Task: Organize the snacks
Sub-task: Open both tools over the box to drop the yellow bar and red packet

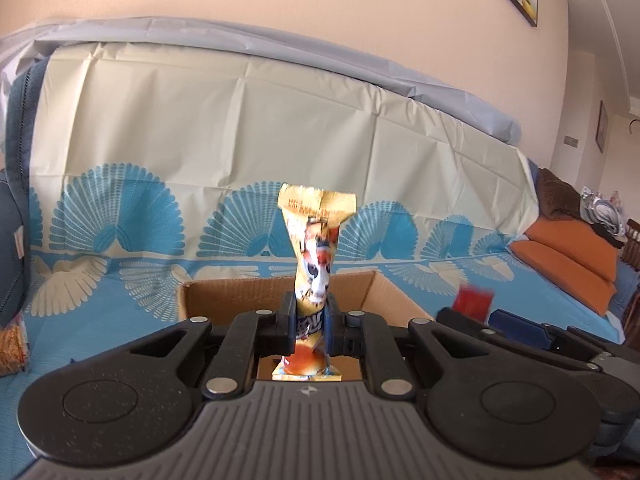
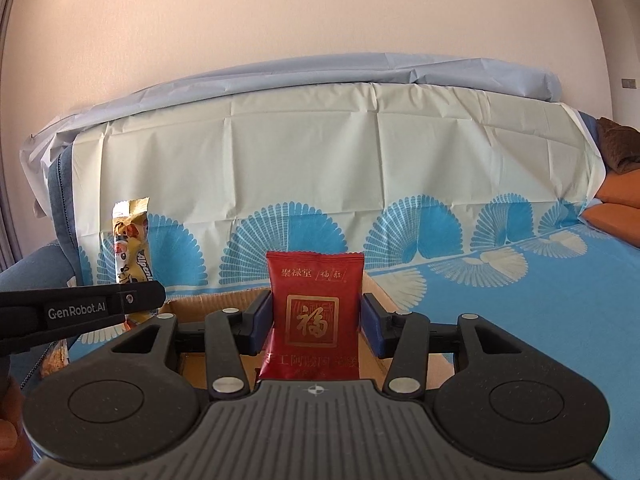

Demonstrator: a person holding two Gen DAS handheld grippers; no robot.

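- Left tongs (image 1: 311, 322): narrowed almost fully, pads pinching the lower part of a yellow snack bar (image 1: 314, 240) and squeezing the wrapper thin at the grip.
- Snack bar upright, long axis vertical, crimped top end pointing up and leaning slightly right, bottom end hanging just below the pads.
- Held above the open cardboard box (image 1: 224, 296), not touching it.
- Right tongs (image 2: 316, 320): about half open, blue pads on either side of a red packet (image 2: 314, 304).
- Clear gap on the packet's right side; on its left the pad just beside the edge, contact impossible to tell.
- Red packet upright, flat printed face toward the camera, long axis vertical, serrated top edge up, bottom edge hidden behind the tongs' body.
- Also positioned over the same box, to the right of the snack bar, the two tongs side by side and near each other.
- Beyond the box, a cream and blue fan-patterned cover (image 1: 200, 140) draped over the furniture behind.
- Far right, orange cushions (image 1: 560, 252).
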